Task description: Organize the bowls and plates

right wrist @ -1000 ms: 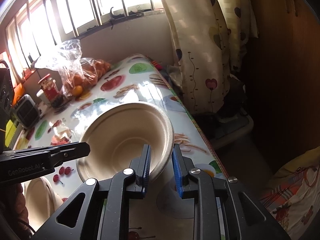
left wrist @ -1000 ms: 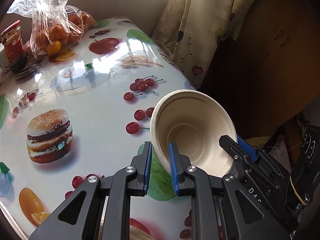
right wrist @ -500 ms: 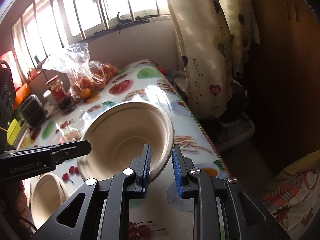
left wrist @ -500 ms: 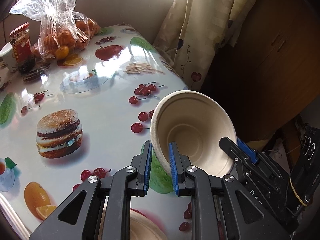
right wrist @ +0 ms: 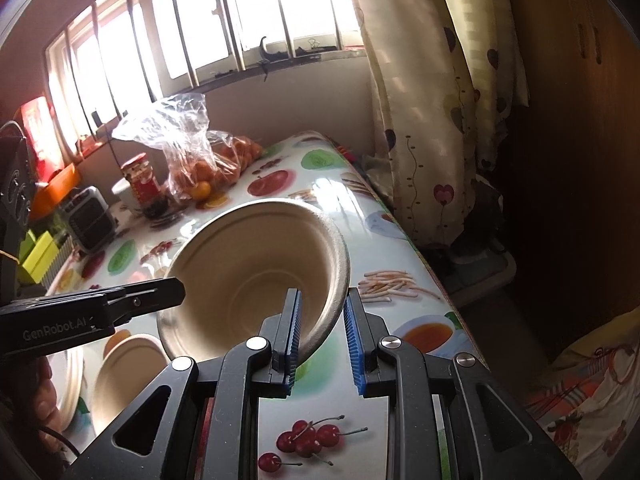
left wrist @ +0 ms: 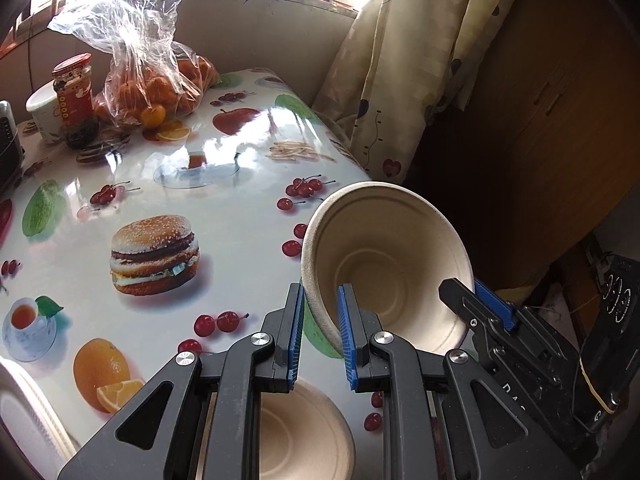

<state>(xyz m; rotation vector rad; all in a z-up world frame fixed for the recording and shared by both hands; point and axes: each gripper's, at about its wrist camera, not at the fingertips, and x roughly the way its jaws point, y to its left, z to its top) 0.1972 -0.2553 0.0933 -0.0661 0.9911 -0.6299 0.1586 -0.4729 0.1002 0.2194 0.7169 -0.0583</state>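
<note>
L hand-held gripper [left wrist: 319,334] pinches bowl [left wrist: 384,268] rim (tilted).

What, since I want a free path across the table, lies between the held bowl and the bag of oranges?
Nothing stands between the bowl and the bag of oranges: only bare tablecloth printed with cherries and an apple, per the left wrist view.

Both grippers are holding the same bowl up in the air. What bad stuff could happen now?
1. The bowl is thin and pinched at opposite rim edges by the left gripper and right gripper; pulling apart might bend or tear it.
2. It hangs tilted by the table edge; if it slips, it could fall to the floor.
3. Another bowl sits right below, so lowering carelessly might knock it.
</note>
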